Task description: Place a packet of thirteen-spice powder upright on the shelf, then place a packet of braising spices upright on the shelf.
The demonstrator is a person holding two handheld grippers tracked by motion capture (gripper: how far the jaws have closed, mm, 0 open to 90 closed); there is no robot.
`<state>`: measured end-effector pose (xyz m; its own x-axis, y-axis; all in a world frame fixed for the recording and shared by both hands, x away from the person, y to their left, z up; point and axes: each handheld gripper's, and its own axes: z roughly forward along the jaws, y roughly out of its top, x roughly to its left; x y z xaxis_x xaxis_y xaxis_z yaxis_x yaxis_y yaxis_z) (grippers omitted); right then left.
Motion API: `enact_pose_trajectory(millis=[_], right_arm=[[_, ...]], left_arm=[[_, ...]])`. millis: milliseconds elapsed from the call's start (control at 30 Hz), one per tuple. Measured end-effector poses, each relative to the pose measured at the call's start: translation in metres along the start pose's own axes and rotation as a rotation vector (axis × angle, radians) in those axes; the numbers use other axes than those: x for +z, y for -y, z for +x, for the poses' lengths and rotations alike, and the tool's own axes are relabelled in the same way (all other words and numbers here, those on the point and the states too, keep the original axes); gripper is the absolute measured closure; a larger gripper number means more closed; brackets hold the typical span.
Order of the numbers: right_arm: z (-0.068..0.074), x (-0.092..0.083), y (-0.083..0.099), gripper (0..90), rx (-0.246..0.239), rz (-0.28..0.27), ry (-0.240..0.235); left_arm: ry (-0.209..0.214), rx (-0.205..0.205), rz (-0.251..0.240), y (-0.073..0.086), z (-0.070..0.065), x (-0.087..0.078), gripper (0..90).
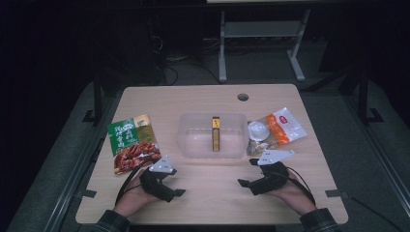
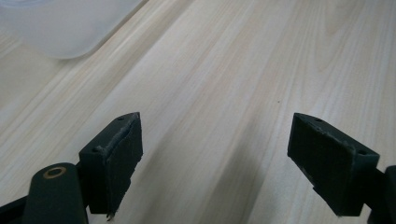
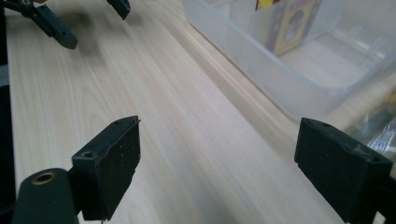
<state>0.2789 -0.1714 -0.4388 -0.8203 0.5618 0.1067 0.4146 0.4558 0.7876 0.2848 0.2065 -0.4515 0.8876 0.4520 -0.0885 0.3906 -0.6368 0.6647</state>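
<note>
Both grippers sit low on the near table (image 1: 212, 193), my left gripper (image 1: 176, 181) and right gripper (image 1: 245, 172) released, grasping nothing. Beyond them the clear bin (image 1: 193, 145) waits centrally, a yellow box (image 1: 215, 134) upright inside; the green packet (image 1: 133, 142) lies left, the snack bags (image 1: 278, 130) right, ready for loading.

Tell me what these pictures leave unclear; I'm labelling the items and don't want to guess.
- Clear bag, high view: contents too small and crumpled together to name.
- Green packet, high view: print too small to read; the left gripper covers its near corner.
- Box in the tub, right gripper view: top cut off by the upper edge, label blurred.
- Tub, left gripper view: cut off by the top edge.
</note>
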Motion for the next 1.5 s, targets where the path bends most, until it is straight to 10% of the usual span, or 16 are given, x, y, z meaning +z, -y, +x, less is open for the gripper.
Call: enact_pose_trajectory(millis=[400,800,1267,1500], right_arm=[[-0.001,-0.012,0.017,14.2,0.04,0.004,0.027],[0.002,-0.008,0.016,14.2,0.032,0.033,0.01],[0.003,-0.006,0.019,14.2,0.033,0.037,-0.004],[0.004,-0.008,0.021,14.2,0.036,0.045,-0.006]], left_arm=[[-0.218,-0.135,-0.036,0.005,0.037,-0.039,35.6],[-0.405,-0.279,-0.066,0.002,0.111,-0.07,89.1],[-0.594,-0.429,-0.048,0.0,0.211,-0.064,89.8],[-0.644,-0.472,-0.075,0.017,0.239,-0.057,89.9]])
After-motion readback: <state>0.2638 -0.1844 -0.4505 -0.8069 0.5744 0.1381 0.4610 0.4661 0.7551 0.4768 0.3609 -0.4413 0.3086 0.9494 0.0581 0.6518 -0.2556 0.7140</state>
